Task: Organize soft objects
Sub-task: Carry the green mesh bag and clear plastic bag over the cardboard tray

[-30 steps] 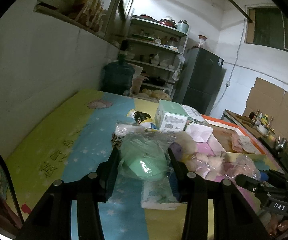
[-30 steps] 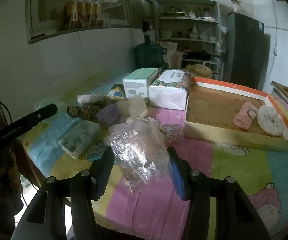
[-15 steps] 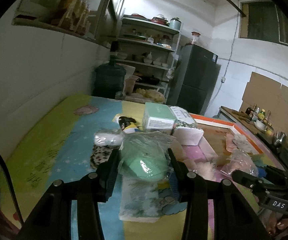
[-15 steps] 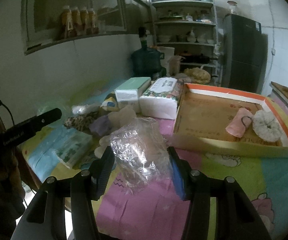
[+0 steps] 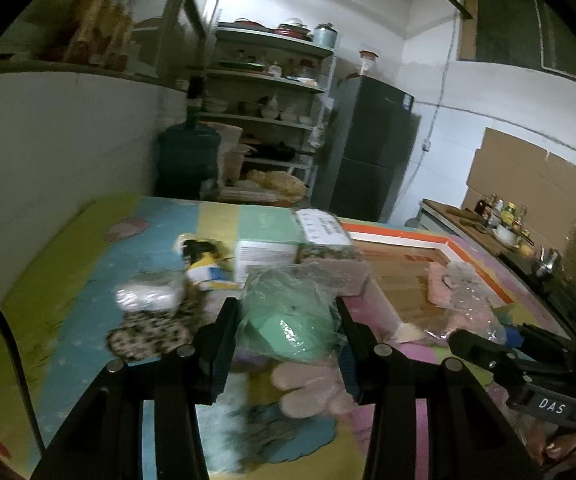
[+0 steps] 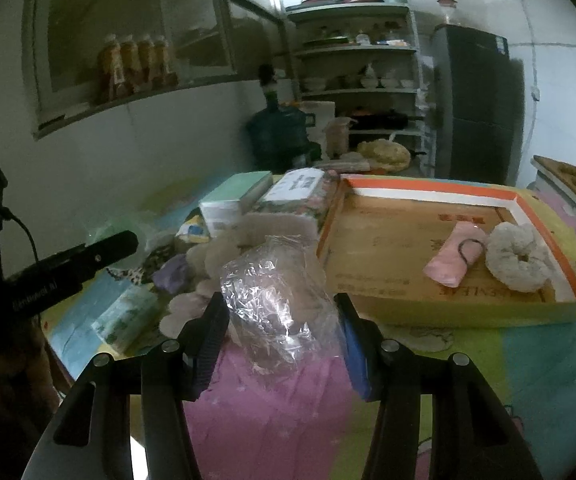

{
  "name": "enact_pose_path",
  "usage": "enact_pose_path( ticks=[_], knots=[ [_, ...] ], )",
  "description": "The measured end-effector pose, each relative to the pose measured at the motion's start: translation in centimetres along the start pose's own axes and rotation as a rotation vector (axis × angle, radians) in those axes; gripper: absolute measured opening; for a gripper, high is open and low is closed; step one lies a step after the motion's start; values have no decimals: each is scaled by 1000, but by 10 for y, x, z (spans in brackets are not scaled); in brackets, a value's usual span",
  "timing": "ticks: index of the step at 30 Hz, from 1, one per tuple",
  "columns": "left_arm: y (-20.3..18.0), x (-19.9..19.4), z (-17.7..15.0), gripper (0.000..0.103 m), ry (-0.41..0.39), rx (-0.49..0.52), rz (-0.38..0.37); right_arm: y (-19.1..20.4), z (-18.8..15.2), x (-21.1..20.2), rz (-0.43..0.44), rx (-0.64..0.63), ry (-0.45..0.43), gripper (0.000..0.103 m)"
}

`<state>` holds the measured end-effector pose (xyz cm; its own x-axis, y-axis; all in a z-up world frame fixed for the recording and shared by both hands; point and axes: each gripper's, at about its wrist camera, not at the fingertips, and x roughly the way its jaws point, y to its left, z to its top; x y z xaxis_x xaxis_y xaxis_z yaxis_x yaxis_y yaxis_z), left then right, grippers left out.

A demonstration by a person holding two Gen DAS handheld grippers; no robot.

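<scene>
- The left gripper [image 5: 288, 316] is closed on a green soft object in a clear plastic bag [image 5: 288, 320]; both black fingers [image 5: 224, 340] press the sides of the bag, which is held above a colourful cartoon-print cloth [image 5: 68, 280] covering a table
- The right gripper [image 6: 280, 320] clamps a crinkled clear plastic bag [image 6: 276, 296]; its contents are too pale to make out; the bag hangs above a pink patch of the cloth
- A shallow cardboard box with an orange and white rim [image 6: 427, 192] lies on the right side of the table; inside it rest a pink rolled cloth [image 6: 453, 256] and a white fluffy ring [image 6: 517, 258], touching each other
- Left of the box sit a mint-green carton [image 6: 240, 194] and a floral tissue pack [image 6: 299, 196], side by side; nearer lie a leopard-print cloth [image 5: 148, 332], a purple soft item [image 6: 174, 272] and a wrapped tissue packet [image 6: 126, 318]
</scene>
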<state>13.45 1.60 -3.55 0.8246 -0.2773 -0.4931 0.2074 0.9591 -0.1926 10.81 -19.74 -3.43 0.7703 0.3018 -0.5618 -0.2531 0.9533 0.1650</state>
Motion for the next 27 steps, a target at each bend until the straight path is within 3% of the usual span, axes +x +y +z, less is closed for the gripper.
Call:
enact_pose_path(
  ticks=[17, 27],
  knots=[
    [-90, 55, 24, 45, 51, 96, -121, -78, 9, -15, -77, 104, -29, 55],
    [-127, 89, 32, 45, 91, 125, -146, -126, 13, -23, -127, 157, -49, 55]
  ],
)
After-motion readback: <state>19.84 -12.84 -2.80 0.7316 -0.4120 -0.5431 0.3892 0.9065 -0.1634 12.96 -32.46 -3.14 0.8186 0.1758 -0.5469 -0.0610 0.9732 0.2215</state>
